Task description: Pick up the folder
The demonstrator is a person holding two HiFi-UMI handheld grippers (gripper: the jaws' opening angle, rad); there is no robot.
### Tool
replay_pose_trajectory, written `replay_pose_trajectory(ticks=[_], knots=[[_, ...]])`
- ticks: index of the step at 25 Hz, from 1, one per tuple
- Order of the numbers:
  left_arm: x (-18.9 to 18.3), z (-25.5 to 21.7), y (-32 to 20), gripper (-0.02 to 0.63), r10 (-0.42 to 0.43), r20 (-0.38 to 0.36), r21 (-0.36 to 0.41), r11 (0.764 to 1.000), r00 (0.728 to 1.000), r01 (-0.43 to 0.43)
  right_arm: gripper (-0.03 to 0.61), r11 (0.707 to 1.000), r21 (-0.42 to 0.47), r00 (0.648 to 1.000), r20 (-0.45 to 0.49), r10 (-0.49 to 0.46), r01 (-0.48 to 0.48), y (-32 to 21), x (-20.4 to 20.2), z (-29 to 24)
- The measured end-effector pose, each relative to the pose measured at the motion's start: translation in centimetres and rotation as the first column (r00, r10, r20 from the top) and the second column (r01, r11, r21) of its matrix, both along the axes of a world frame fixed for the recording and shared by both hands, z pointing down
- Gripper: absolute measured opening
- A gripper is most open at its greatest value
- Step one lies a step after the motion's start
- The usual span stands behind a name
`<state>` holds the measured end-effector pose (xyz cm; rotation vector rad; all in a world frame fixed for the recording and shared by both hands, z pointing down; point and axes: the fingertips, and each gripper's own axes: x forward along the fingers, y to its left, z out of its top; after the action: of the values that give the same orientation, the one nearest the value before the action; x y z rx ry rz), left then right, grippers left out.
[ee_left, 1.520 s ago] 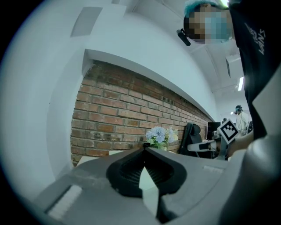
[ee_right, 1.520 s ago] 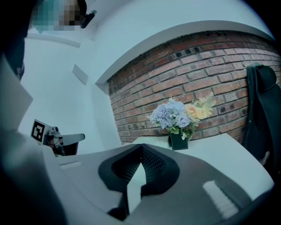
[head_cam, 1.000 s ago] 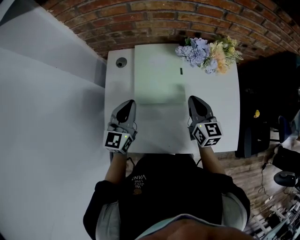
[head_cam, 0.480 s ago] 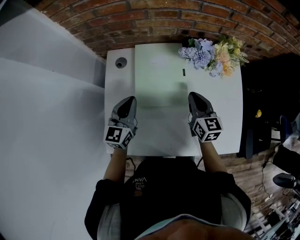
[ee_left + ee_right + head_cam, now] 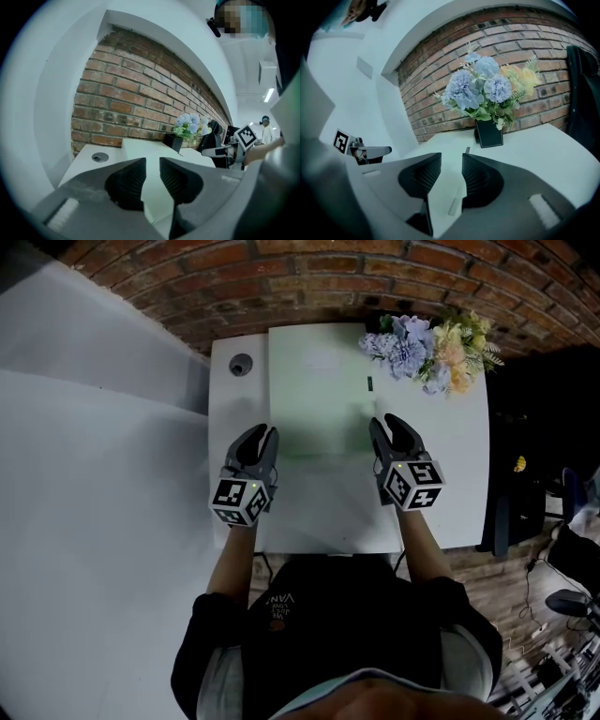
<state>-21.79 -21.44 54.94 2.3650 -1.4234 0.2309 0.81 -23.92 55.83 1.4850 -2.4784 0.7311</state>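
A pale green folder (image 5: 319,390) lies flat on the white table (image 5: 441,456), with a small dark clasp on its right edge. My left gripper (image 5: 265,433) hovers at the folder's left edge, and my right gripper (image 5: 386,423) at its right edge. Both pairs of jaws have just been opening and stand slightly open. In the left gripper view the folder (image 5: 140,146) shows through the gap of the left gripper (image 5: 153,161), not pinched. In the right gripper view the right gripper (image 5: 451,157) likewise frames the folder (image 5: 440,143), with nothing pressed between the pads.
A bunch of blue and yellow flowers (image 5: 427,345) in a black pot (image 5: 489,133) stands at the table's far right corner. A round cable hole (image 5: 241,363) sits at the far left. A brick wall runs behind, with a dark chair (image 5: 511,512) to the right.
Both grippers have moved forward and lower toward the folder's side edges. Their jaws, shut before, now stand slightly apart.
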Motion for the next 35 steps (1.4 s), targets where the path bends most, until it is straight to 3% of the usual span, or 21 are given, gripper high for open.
replay_pose_trajectory(ticks=[11, 17, 22, 35], knots=[[0.1, 2.3, -1.9, 0.298, -0.017, -0.04, -0.12, 0.993, 0.999, 0.012, 0.287, 0.995, -0.1, 0.999, 0.03, -0.013, 0.016, -1.2, -0.5, 2.1], [0.0, 3.9, -3.0, 0.375, -0.015, -0.085, -0.195, 0.981, 0.996, -0.002, 0.33, 0.99, -0.139, 0.999, 0.022, -0.024, 0.027, -2.2, -0.5, 3.3], [0.1, 5.0, -3.9, 0.42, -0.004, -0.114, -0.269, 0.963, 0.993, -0.027, 0.361, 0.984, -0.173, 0.999, 0.028, -0.033, 0.037, -3.3, -0.6, 4.2], [0.9, 6.9, -6.6, 0.423, 0.0, -0.168, -0.372, 0.926, 0.986, -0.063, 0.396, 0.946, -0.306, 0.989, 0.127, -0.073, 0.109, -5.2, -1.9, 6.8]])
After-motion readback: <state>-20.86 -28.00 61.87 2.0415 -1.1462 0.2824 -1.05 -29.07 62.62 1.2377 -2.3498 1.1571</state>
